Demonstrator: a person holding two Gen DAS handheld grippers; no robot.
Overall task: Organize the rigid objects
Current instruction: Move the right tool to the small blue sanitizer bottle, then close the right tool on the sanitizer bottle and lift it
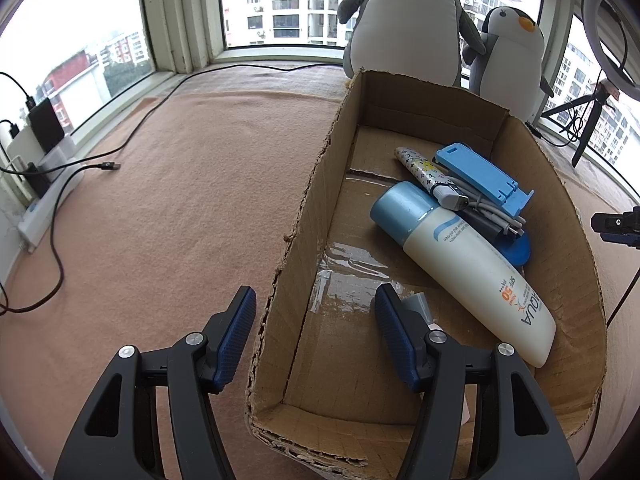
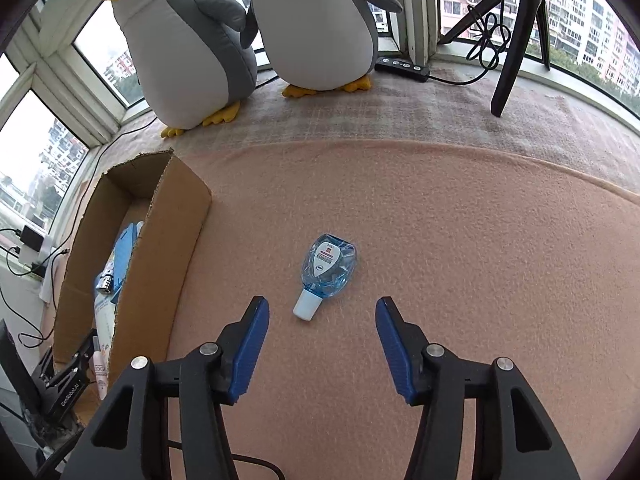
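Right gripper (image 2: 320, 340): jaws spread wide, holding nothing, poised over the peach blanket (image 2: 460, 260).
Small blue bottle (image 2: 329, 270): lies flat on the blanket just ahead of the right gripper, white cap toward the fingers, touching neither.
Left gripper (image 1: 316, 332): released and empty, straddling the near left wall of the cardboard box (image 1: 304, 216).
Box contents: sunscreen bottle (image 1: 460, 260) lying on its side; behind it a patterned tube (image 1: 418, 168), a blue phone stand (image 1: 480, 178) and a grey cable bundle (image 1: 488, 212).
Background: two plush penguins (image 2: 192, 40) by the window.
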